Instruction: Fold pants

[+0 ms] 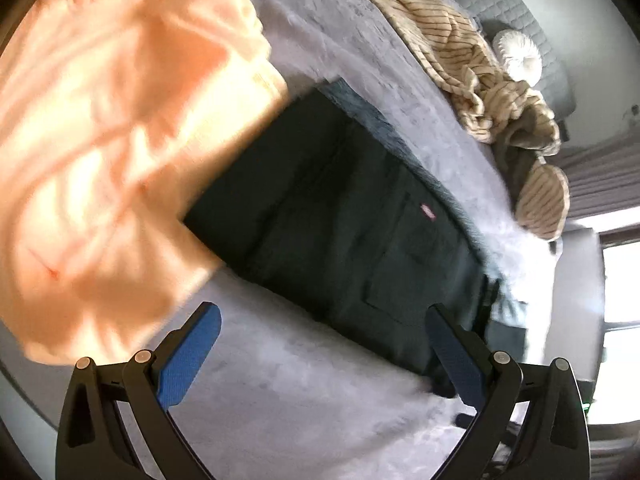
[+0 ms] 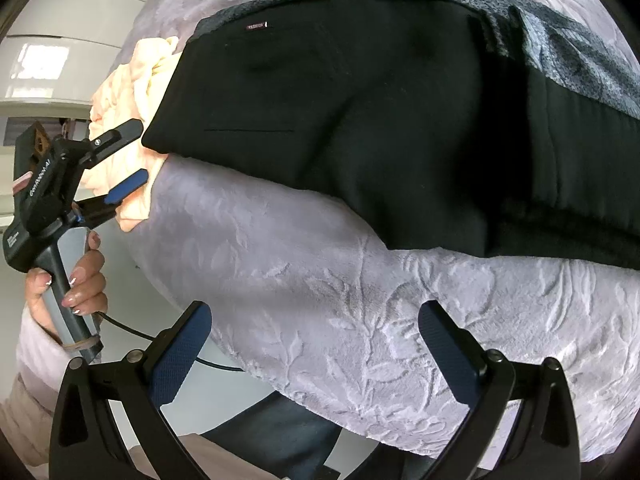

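Black pants (image 1: 340,216) lie folded flat on the lilac bedspread (image 1: 280,392), with a small pink label on the back. They also show in the right wrist view (image 2: 360,120), resting on a dark grey textured cloth (image 2: 580,64). My left gripper (image 1: 324,320) is open and empty, hovering just above the bed near the pants' near edge; it shows from the side in the right wrist view (image 2: 138,152), beside the pants' left end. My right gripper (image 2: 316,320) is open and empty over the bedspread (image 2: 320,280), short of the pants.
A peach garment (image 1: 112,140) lies bunched at the pants' left end, seen also in the right wrist view (image 2: 132,88). A beige striped garment (image 1: 472,60) and a round white cushion (image 1: 518,54) lie at the far side of the bed. The bed edge (image 2: 224,336) drops off below left.
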`<action>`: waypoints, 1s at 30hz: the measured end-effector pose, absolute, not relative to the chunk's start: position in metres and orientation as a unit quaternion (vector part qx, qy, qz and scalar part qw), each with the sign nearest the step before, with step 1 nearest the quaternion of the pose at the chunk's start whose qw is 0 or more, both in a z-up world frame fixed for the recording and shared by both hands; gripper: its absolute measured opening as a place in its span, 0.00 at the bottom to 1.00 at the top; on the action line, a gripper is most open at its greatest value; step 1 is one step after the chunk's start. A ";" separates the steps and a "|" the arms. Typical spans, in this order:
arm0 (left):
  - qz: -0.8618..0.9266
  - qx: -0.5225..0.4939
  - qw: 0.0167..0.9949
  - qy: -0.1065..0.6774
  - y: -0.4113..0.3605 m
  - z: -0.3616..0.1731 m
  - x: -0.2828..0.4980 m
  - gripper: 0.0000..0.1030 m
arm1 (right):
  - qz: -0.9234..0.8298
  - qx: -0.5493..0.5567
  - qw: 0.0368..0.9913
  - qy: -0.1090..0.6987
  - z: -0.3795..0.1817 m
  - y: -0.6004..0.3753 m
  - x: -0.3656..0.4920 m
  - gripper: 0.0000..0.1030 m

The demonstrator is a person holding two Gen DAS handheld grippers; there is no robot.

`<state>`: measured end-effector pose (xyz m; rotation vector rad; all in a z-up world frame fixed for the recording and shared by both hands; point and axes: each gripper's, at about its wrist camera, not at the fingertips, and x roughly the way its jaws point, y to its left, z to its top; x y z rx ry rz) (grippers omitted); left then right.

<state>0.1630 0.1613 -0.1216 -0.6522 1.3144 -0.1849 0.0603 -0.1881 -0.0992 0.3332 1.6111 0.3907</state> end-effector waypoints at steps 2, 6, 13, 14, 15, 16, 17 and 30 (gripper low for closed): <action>-0.106 -0.315 0.731 0.595 0.150 -0.125 0.166 0.99 | 0.172 0.148 0.663 0.714 -0.100 -0.189 0.059 1.00; -0.112 -0.335 0.725 0.591 0.137 -0.141 0.177 0.99 | 0.171 0.149 0.657 0.719 -0.106 -0.190 0.056 1.00; -0.114 -0.351 0.717 0.591 0.134 -0.161 0.192 0.99 | 0.171 0.144 0.649 0.727 -0.115 -0.191 0.051 1.00; -0.111 -0.349 0.717 0.593 0.133 -0.161 0.193 0.99 | 0.170 0.145 0.649 0.728 -0.116 -0.192 0.051 1.00; -0.108 -0.345 0.720 0.592 0.131 -0.159 0.194 0.99 | 0.169 0.144 0.649 0.728 -0.117 -0.193 0.051 1.00; -0.107 -0.339 0.726 0.589 0.129 -0.153 0.193 0.99 | 0.168 0.144 0.650 0.727 -0.117 -0.193 0.051 1.00; -0.108 -0.329 0.735 0.583 0.126 -0.146 0.192 0.99 | 0.168 0.142 0.652 0.726 -0.115 -0.194 0.052 1.00; -0.048 -0.227 0.777 0.585 0.104 -0.145 0.207 0.72 | 0.153 0.090 0.734 0.656 -0.062 -0.215 0.126 1.00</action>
